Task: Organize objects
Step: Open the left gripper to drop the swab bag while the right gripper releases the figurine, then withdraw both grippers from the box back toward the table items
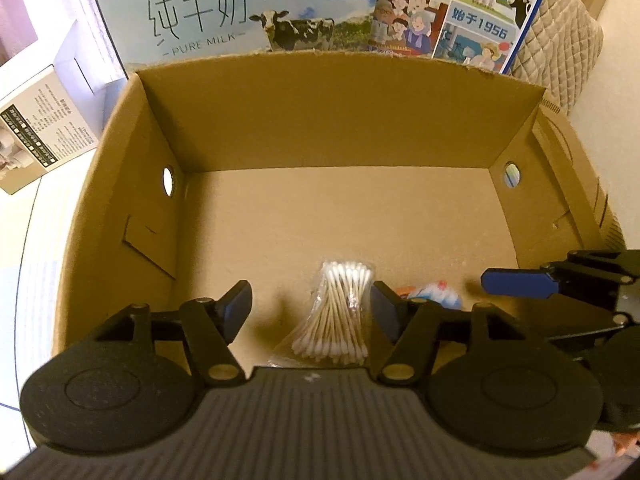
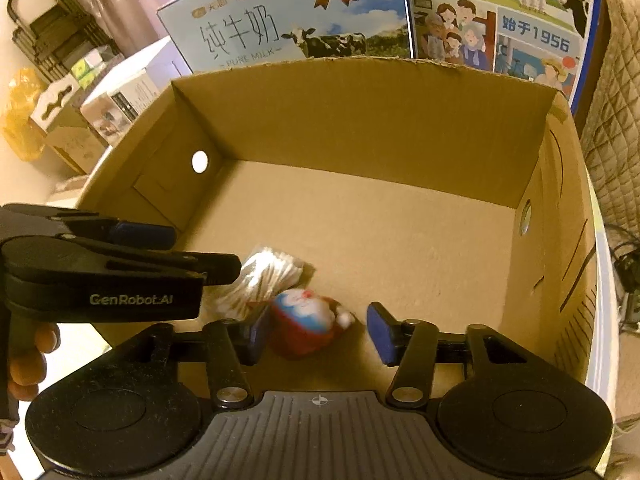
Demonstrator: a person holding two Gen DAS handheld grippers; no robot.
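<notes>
While both grippers are hovering inside the cardboard box (image 1: 336, 120):
Swabs: bag of cotton swabs (image 1: 340, 312) is lying on the floor, left gripper (image 1: 312, 308) spread around it, not pinching.
Toy: small toy (image 2: 308, 320) is sitting beside it, right gripper (image 2: 316, 328) spread too.
Behind: milk cartons (image 1: 240, 12) are crowding the back wall.

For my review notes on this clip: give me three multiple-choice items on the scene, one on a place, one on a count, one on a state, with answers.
1. Where does the bag of cotton swabs lie?
A. on the floor of the cardboard box
B. on top of a milk carton
C. outside the box

2. How many loose items are inside the box?
A. none
B. two
C. five

3. How does the left claw stand?
A. shut on the swabs
B. open, pads clear of the bag
C. shut on the small toy figure

Answers: 1 A, the bag rests on the box bottom; 2 B, only swabs and toy show; 3 B, gaps show on both sides.
</notes>
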